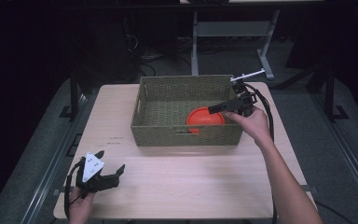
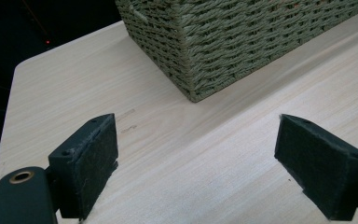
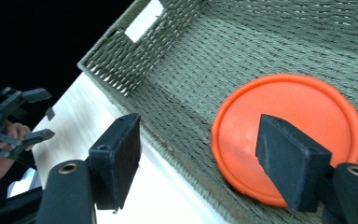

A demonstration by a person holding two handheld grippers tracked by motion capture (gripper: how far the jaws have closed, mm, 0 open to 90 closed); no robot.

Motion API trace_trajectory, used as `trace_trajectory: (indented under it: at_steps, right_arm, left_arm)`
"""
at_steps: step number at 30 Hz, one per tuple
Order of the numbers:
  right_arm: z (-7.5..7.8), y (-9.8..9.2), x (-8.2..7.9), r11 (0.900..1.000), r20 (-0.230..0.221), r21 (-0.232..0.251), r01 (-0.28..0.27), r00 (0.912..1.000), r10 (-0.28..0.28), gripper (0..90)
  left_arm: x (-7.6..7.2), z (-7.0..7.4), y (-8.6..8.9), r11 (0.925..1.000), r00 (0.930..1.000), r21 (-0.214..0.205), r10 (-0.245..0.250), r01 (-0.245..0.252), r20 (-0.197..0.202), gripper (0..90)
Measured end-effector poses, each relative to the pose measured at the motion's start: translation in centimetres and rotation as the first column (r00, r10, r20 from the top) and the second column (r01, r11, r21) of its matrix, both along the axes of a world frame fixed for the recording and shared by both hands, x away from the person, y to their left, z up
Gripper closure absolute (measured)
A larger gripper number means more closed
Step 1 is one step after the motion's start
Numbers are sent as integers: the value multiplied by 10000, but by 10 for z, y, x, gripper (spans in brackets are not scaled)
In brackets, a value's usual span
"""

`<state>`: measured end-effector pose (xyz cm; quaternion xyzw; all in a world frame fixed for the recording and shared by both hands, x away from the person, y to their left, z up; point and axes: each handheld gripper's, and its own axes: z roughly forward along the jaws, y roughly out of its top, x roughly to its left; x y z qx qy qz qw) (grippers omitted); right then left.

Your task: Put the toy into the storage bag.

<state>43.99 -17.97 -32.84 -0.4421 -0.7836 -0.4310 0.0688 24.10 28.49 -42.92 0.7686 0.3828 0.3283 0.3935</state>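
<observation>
Right gripper: jaws apart, nothing held, poised over basket's near right corner. Orange disc: flat on basket floor, below the jaws. Left gripper: jaws wide, empty, low over table.

The basket is showing a coarse weave of dull green-grey fibre, rough and ridged on its walls and floor, with no sheen. Inside the basket, the orange disc is looking like smooth plastic with a soft satin finish and a raised rim. Under the basket, the tabletop is presenting pale wood grain, smooth and matt. In front of the basket, the left tool is showing matt black plastic with fuzzy, felt-like pads and a small brass-coloured metal eyelet. Over the basket, the right tool is wearing the same rough black padding.
</observation>
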Motion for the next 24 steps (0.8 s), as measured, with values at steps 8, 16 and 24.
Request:
trace_trajectory:
  at_steps: [8, 16, 24]
  right_arm:
    - [8, -2, -15, 9997, 187, 76, -252, 9995, 250, 255]
    - [10, -6, -31, 9989, 405, 249, -403, 9984, 392, 222]
    - [10, -9, -49, 9976, 640, 308, -614, 9962, 594, 213]
  left_arm:
    - [0, 0, -1, 10000, 10000, -37, 28, -28, 38, 128]
    - [-1, 1, 1, 10000, 10000, 36, 42, -42, 71, 128]
    - [-1, 0, 0, 10000, 10000, 6, 46, -46, 74, 128]
